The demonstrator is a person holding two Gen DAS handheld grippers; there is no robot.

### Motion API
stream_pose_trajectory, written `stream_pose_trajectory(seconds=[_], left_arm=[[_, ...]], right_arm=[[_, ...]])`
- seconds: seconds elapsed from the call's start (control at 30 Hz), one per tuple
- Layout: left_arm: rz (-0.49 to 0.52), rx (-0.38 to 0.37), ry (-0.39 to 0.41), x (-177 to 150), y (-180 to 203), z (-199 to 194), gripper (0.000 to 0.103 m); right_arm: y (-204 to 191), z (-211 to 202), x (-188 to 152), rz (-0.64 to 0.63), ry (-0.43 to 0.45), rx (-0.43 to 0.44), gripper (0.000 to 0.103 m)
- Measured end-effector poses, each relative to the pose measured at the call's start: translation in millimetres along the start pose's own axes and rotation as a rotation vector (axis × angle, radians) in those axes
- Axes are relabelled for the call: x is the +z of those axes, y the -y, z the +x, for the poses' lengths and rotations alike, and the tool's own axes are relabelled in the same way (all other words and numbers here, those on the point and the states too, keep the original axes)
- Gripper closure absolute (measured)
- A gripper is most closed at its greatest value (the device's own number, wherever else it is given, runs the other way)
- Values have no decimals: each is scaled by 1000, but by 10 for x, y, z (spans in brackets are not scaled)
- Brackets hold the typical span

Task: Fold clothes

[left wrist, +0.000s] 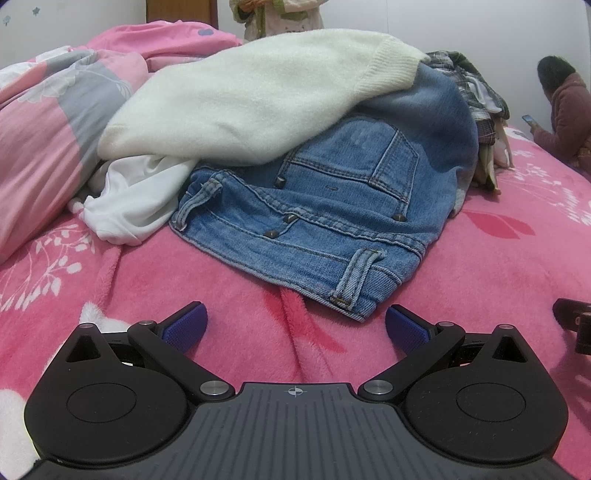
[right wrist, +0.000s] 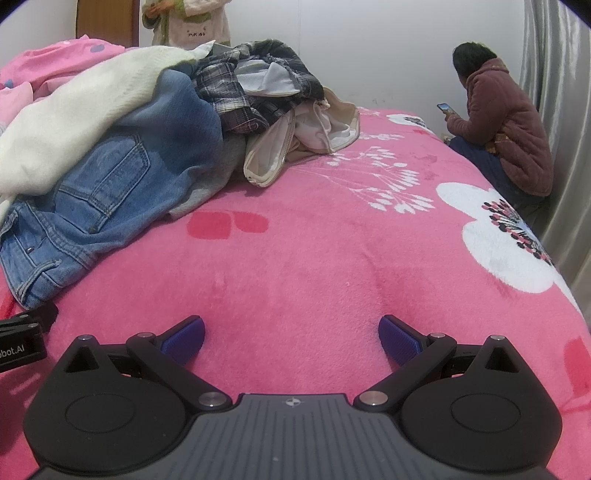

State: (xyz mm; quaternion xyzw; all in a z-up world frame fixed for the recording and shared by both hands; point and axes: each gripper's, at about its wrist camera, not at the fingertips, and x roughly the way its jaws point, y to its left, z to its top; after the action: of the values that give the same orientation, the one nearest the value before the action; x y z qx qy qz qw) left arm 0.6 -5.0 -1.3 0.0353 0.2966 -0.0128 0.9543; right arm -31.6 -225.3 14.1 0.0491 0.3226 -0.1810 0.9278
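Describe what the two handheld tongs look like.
Both match: the left tongs and right tongs have black pivoting link arms with silver pins, round black housings, blue textured pads, and a ribbed grey body marked with a small crosshair.

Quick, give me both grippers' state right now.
Left gripper: open, holding nothing, near the jeans.
Right gripper: open, holding nothing, over the pink blanket.

The cream sweater covers the upper part of the jeans and most of a white garment. The standing person is cut off by the top edge. The plaid garment is bunched, its shape indeterminable.
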Motion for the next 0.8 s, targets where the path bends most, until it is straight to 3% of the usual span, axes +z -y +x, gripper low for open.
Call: stream_pose_trajectory(seconds=[0.27,0.6,0.67,0.7,0.8], left_arm=[[-24,-30,3,7,-48,4,0],[-72,-78,64,33,-149,-95,4],[-62,-111,83,50,-165,-114,12],[-56,-129,90,59,-170,-117,27],[-81,-200,94,95,-219,-106,34]], right_arm=[[-1,0,0,3,2,-1,1],[52,-70,-8,57,31,16,1],[84,-100,-11,89,45,35,2],[105,-112,-8,110,52,49,2],[160,-133,15,171,67,91,2]])
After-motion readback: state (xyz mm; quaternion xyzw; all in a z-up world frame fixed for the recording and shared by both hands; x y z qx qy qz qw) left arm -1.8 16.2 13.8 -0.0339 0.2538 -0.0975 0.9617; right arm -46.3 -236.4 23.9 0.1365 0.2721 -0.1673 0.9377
